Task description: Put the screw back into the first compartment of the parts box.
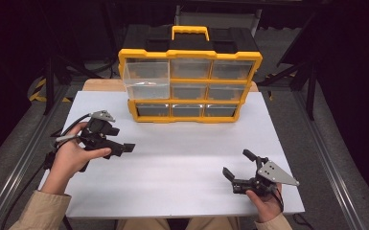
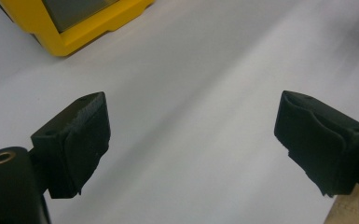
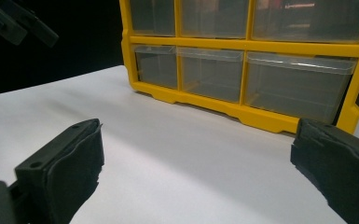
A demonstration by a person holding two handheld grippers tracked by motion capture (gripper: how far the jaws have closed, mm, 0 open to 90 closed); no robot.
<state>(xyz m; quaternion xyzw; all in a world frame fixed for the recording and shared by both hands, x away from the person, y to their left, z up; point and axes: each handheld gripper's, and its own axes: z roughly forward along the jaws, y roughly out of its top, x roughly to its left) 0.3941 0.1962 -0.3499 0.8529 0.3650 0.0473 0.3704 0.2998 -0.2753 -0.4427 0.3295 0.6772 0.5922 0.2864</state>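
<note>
A yellow and black drawer organizer with clear drawers stands upright at the back middle of the white table. Its top-left drawer is pulled out toward me. My left gripper, held in a hand at the left, points right over the bare table, open and holding nothing. In the left gripper view its jaws stand wide apart, with the organizer's bottom corner at top left. My right gripper rests open near the front right. In the right gripper view it faces the organizer's lower drawers.
The table's front edge runs just behind both hands. Metal rails flank the table on both sides. A wooden strip shows behind the white board. The left gripper appears at the top left of the right gripper view.
</note>
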